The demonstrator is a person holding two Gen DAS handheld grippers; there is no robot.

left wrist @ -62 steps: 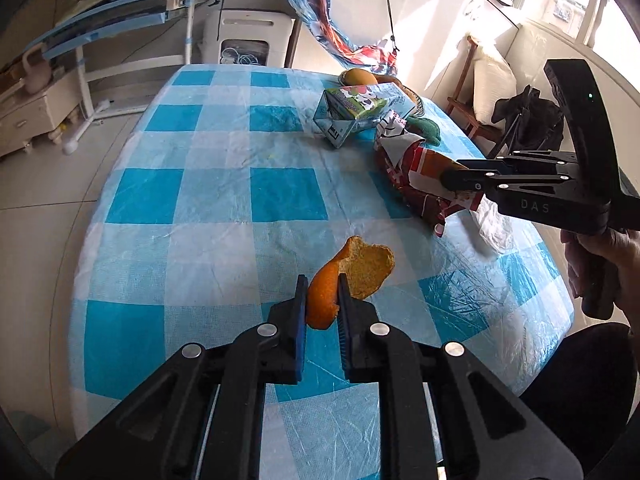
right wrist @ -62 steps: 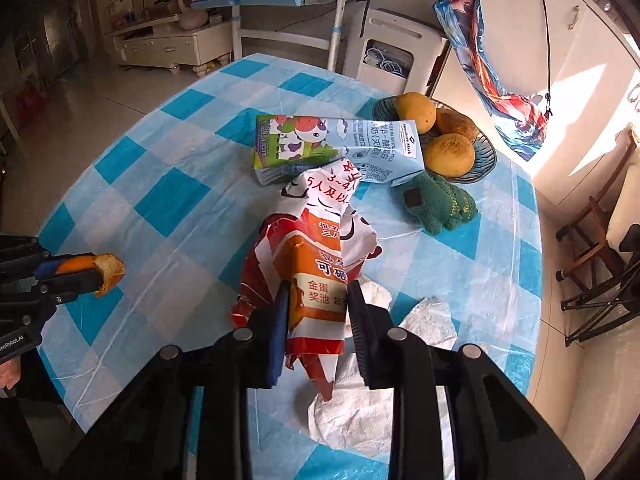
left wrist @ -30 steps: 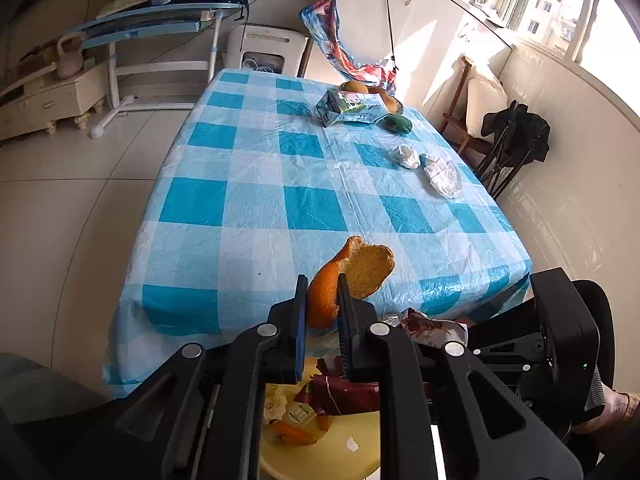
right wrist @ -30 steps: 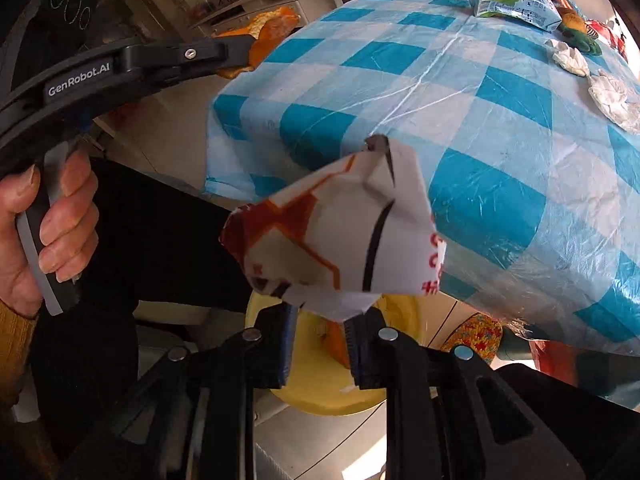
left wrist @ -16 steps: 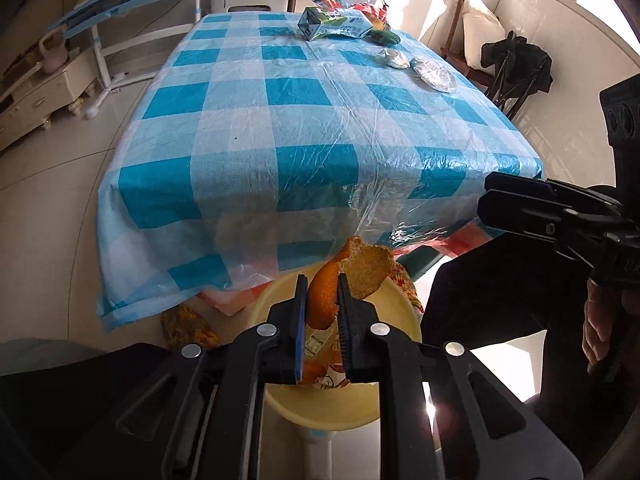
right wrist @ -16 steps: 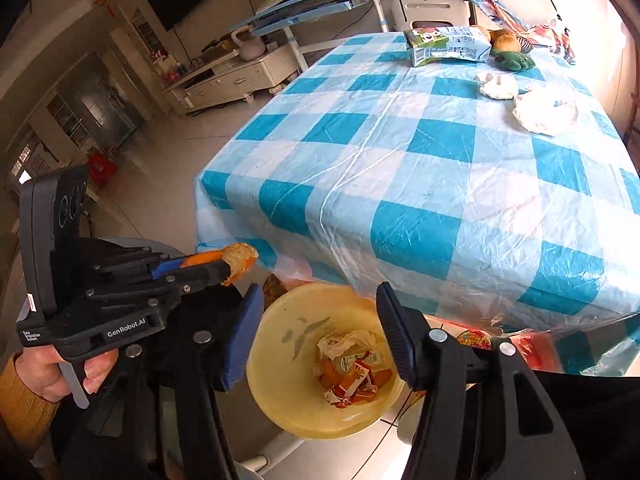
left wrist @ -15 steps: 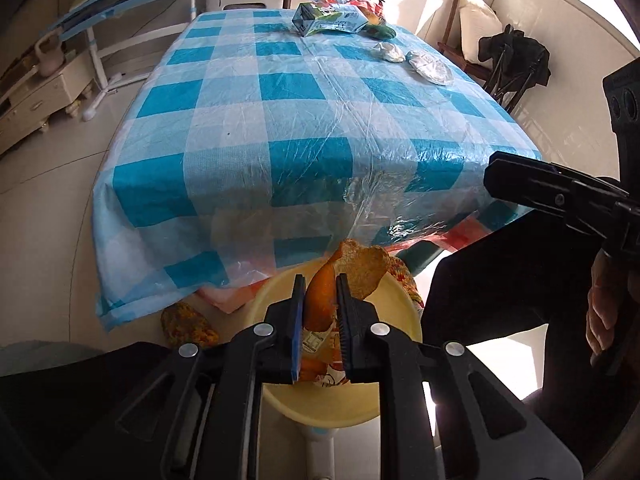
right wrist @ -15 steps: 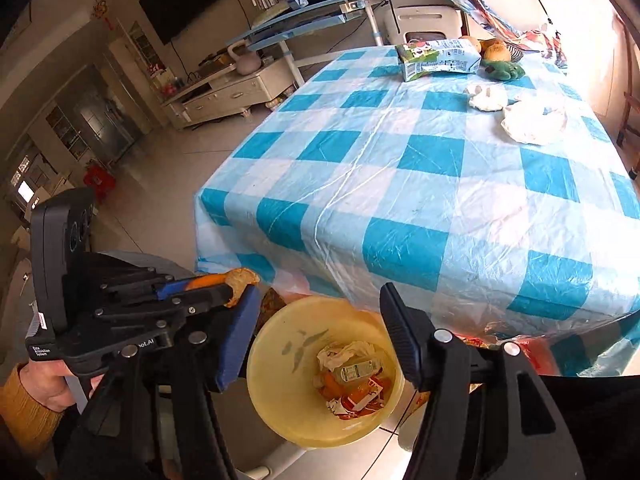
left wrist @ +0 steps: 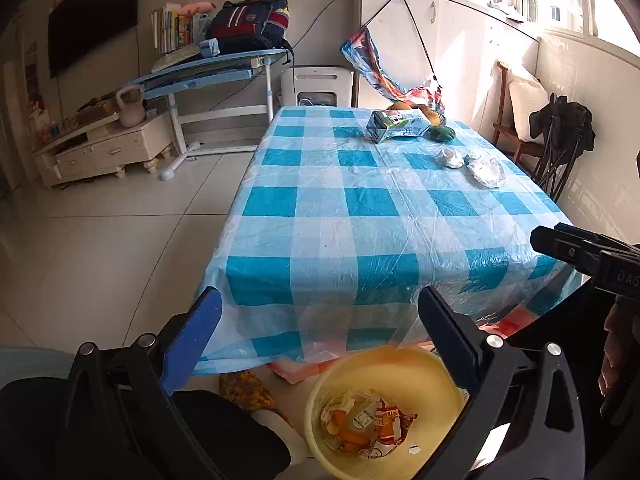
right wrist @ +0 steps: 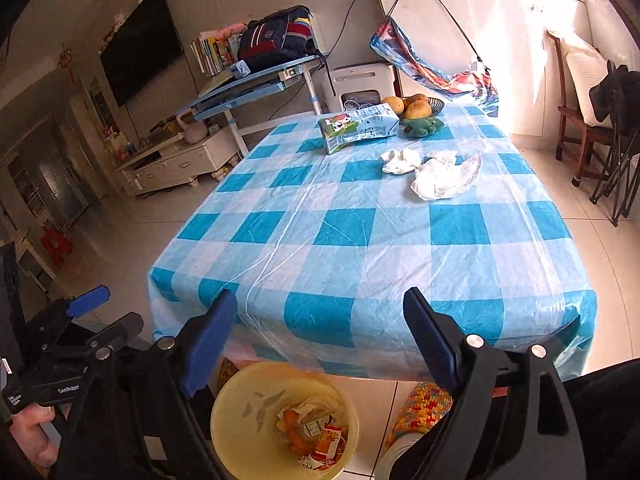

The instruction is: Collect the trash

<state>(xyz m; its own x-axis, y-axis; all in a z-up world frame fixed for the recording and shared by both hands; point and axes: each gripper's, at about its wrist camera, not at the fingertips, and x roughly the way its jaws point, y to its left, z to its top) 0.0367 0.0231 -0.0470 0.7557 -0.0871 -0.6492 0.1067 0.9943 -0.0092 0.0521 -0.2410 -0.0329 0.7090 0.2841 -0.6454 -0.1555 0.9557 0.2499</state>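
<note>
Both grippers hang over the yellow bin (left wrist: 384, 364) on the floor at the near edge of the bench (right wrist: 360, 240), the left gripper (left wrist: 320, 340) and the right gripper (right wrist: 320, 340) each with jaws wide apart and holding nothing. Peel and wrappers lie in the bin already. What remains is the crumpled white tissue (right wrist: 400, 161) and the larger white wad (right wrist: 444, 178) just beside it (the milk carton (right wrist: 358, 126) may count too). The sound approach, I judge, is to reach across low, pinch each soft wad at its bulk, and lift clear before swinging back over the bin.
</note>
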